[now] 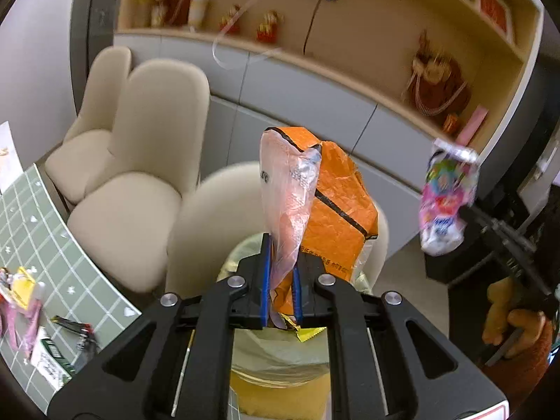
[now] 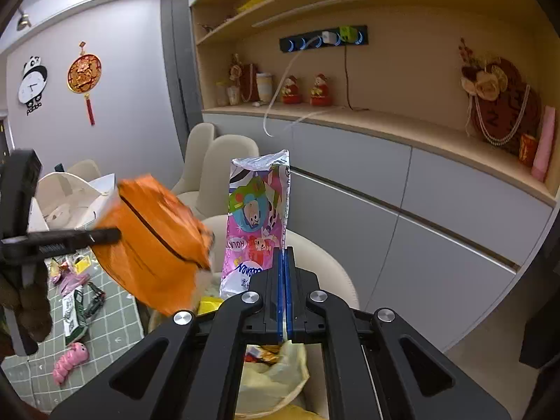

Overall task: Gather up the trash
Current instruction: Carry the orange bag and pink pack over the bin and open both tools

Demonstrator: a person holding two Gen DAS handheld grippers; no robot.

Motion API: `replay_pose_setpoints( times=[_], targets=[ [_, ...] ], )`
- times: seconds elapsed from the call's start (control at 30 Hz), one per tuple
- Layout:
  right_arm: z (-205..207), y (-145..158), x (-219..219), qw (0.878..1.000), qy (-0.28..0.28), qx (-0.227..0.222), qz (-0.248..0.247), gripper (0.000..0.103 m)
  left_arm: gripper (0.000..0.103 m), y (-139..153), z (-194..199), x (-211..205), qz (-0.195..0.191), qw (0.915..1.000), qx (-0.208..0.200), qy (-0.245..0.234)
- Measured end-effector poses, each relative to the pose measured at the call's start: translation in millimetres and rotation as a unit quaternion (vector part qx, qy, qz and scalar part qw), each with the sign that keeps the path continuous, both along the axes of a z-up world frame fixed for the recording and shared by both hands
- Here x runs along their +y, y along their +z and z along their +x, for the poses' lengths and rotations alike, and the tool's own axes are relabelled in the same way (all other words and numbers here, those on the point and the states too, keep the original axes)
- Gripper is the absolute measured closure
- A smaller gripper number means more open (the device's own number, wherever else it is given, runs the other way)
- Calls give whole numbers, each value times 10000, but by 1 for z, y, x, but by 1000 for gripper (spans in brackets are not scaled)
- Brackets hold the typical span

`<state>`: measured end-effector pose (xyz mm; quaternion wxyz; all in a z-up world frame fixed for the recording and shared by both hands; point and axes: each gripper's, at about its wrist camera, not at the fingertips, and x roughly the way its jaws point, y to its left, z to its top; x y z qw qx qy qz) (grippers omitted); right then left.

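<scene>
It was a home dining room: cream upholstered chairs (image 1: 140, 161), a green checked tablecloth (image 1: 52, 245), wooden shelves of red ornaments (image 2: 304, 89), a panda wall clock (image 2: 32, 84).

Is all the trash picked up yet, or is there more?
Not yet. Some wrappers already lie in the lined bin. Right now the left gripper pinches an orange wrapper and the right gripper a pink snack bag, both above the bin. More litter still waits on the green table.

left claw (image 1: 282, 262) pinched nearly closed and tilted down, right claw (image 2: 284, 266) fully closed beside it
</scene>
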<state>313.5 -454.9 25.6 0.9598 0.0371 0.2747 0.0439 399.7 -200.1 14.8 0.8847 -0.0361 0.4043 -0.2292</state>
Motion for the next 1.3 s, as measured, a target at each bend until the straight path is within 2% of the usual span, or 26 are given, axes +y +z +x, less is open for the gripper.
replay_pose_setpoints(
  times=[0.07,0.17,0.27,0.33,0.43,0.5,0.63,0.83,0.93,1.03,1.17,1.3],
  targets=[
    [5,-6,-9,9999,-31,63,76,99,94,-16,7,-15,252,9996,80,-45],
    [12,-19,-21,9995,-51,206,243,99,94,-51,16,-44,959,9943,428,-179],
    [18,-29,-27,9991,16,314,295,99,94,-85,13,-64,1338,9855,945,-433],
    [21,-35,-28,9987,89,395,314,99,94,-99,8,-72,1438,9819,1120,-514],
    [26,-46,-25,9978,241,539,306,99,94,-108,3,-76,1347,9804,1332,-533],
    [30,-51,-23,9971,324,600,329,99,94,-108,1,-77,1334,9810,1318,-491],
    [39,-61,-11,9949,553,744,399,99,74,-99,-4,-68,1289,9831,1273,-247],
    [52,-74,22,9895,988,998,338,99,63,-80,-14,-49,1169,9865,1138,-148],
    [65,-86,42,9822,1315,1320,240,99,61,-68,-22,-32,1104,9886,1025,40],
    [77,-112,66,9731,1509,1738,60,99,60,-53,-30,-13,974,9910,879,284],
    [82,-153,79,9629,1458,2268,-77,99,60,-38,-35,25,688,9921,810,660],
    [79,-177,81,9575,1257,2589,-202,99,60,-32,-47,60,530,9903,838,972]
  ],
)
